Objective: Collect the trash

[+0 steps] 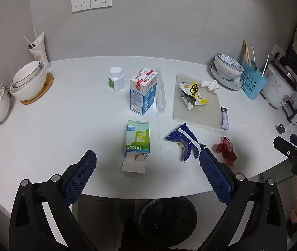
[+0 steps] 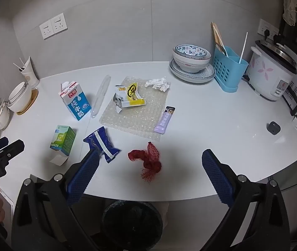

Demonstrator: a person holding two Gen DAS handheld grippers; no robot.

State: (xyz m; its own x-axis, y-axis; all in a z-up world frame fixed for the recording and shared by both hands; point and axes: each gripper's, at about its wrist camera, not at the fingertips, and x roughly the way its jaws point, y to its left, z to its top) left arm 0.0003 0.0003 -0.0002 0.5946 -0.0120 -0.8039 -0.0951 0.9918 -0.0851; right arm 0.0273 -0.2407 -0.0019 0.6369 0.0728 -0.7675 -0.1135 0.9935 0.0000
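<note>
I hold both grippers, left and right, jaws wide apart and empty, above the tabletop. Wrappers, carton and red net lie on it; the bin stands below its near edge.

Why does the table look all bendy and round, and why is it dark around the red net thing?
Both wrist views use fisheye lenses, so the table edge curves and the corners go dark. In the right wrist view, the red net lies in a soft shadow; the trash bin below looks dim and murky.
</note>
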